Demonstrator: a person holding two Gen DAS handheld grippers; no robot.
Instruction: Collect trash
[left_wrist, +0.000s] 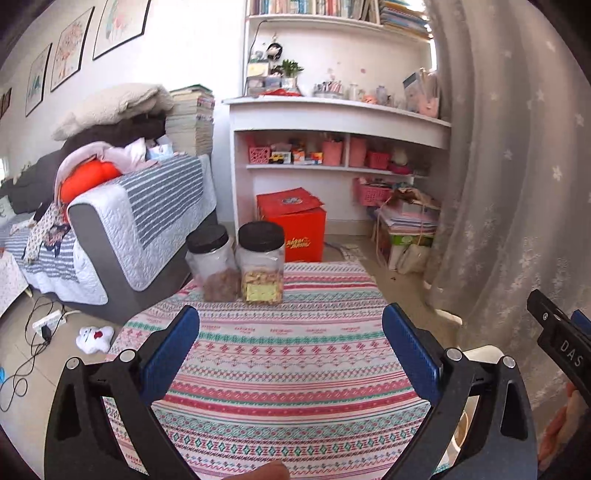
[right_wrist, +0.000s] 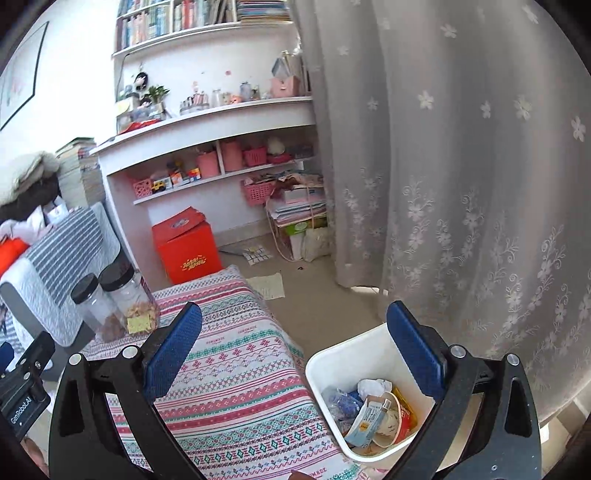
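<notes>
A white trash bin (right_wrist: 334, 363) stands on the floor beside the patterned table (right_wrist: 236, 373). It holds several pieces of trash (right_wrist: 373, 415): crumpled paper, a blue wrapper, a small carton and a paper cup. My right gripper (right_wrist: 295, 350) is open and empty above the gap between table and bin. My left gripper (left_wrist: 290, 347) is open and empty over the table's striped cloth (left_wrist: 280, 354). Only a sliver of the bin (left_wrist: 480, 354) shows behind the left gripper's right finger.
Two black-lidded clear jars (left_wrist: 260, 267) with snacks stand at the table's far edge. A sofa (left_wrist: 140, 229) lies left, a red box (left_wrist: 295, 225) and white shelves (left_wrist: 332, 122) behind, a lace curtain (right_wrist: 461, 184) right. Paper scraps (right_wrist: 267, 286) lie on the floor.
</notes>
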